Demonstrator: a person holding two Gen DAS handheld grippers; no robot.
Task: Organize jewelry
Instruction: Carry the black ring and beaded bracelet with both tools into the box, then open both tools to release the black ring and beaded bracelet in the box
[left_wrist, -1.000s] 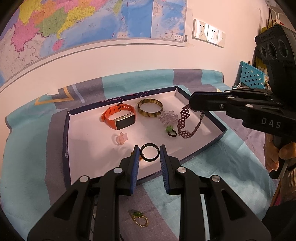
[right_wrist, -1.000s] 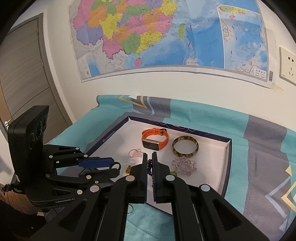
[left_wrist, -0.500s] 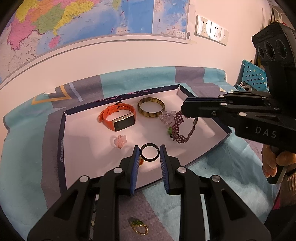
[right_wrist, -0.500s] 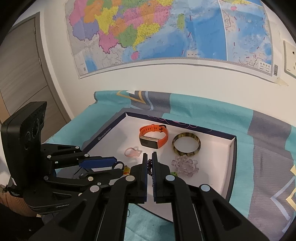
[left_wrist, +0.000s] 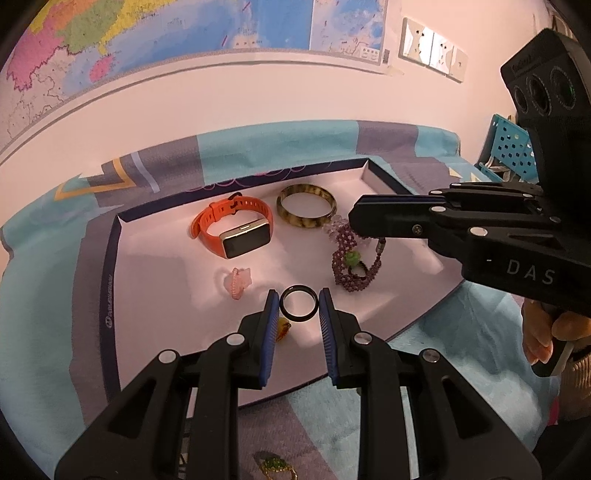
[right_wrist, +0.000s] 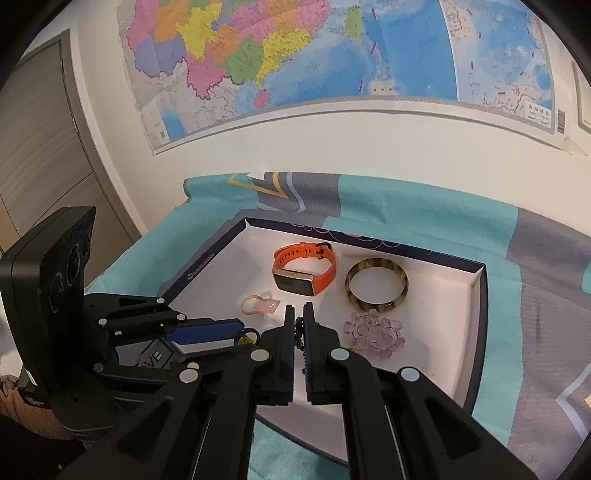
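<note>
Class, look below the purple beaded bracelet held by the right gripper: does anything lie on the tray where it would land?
Yes. The purple beaded bracelet in the right gripper hangs over a green-stone ring on the tray.

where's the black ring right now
The black ring is pinched between the left gripper pads, low in the left wrist view, above the near part of the white tray, right of the pink charm.

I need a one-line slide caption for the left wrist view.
Left gripper holds a black ring over the tray; right gripper lowers a purple bracelet.
</note>
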